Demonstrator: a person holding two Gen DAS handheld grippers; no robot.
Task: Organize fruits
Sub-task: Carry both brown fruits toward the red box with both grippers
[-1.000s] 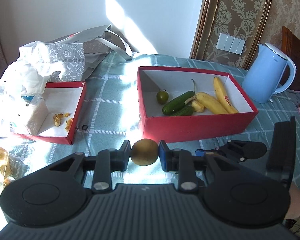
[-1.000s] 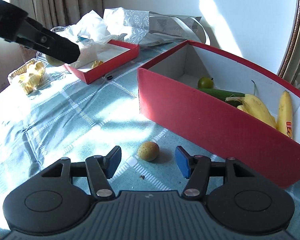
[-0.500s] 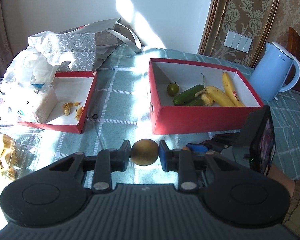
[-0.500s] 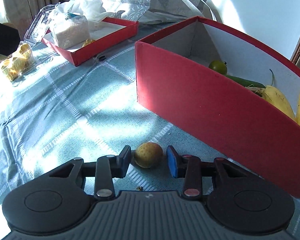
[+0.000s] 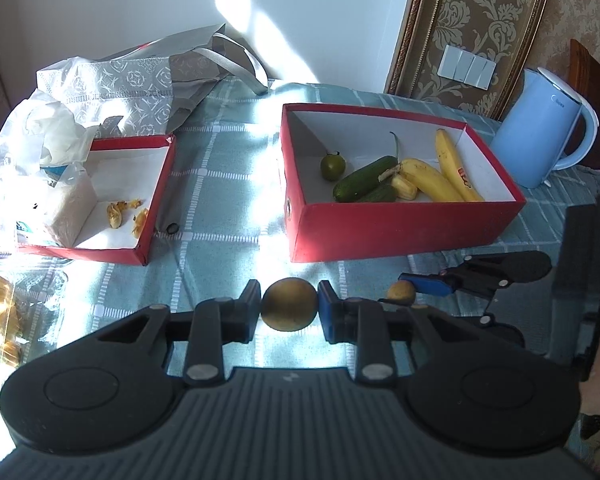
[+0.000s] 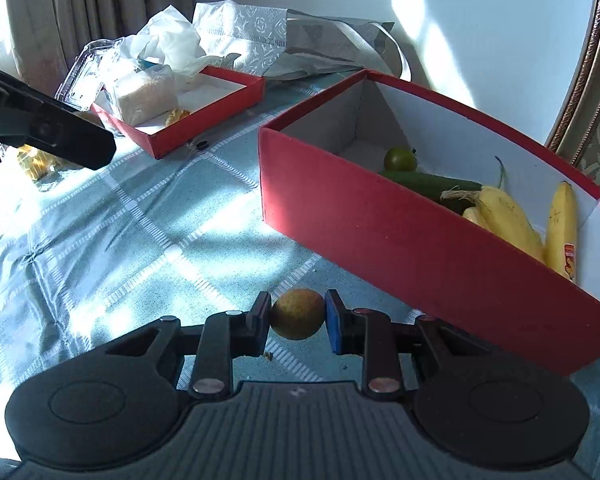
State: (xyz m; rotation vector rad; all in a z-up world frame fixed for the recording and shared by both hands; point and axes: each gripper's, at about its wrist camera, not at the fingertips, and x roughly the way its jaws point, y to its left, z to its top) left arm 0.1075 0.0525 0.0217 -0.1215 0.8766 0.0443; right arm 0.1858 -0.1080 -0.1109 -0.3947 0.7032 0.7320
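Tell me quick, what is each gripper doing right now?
Left gripper: closed on a round brownish fruit.
Right gripper: its jaws have just been closing and now pinch a small yellow fruit.

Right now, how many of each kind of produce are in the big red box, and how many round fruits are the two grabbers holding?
Bananas: 3, one only partly visible
Cucumbers: 2
Small green round fruit: 1
Brownish round fruit held by the left gripper: 1
Yellowish round fruit held by the right gripper: 1
Total: 8, six in the red box, two in the grippers.
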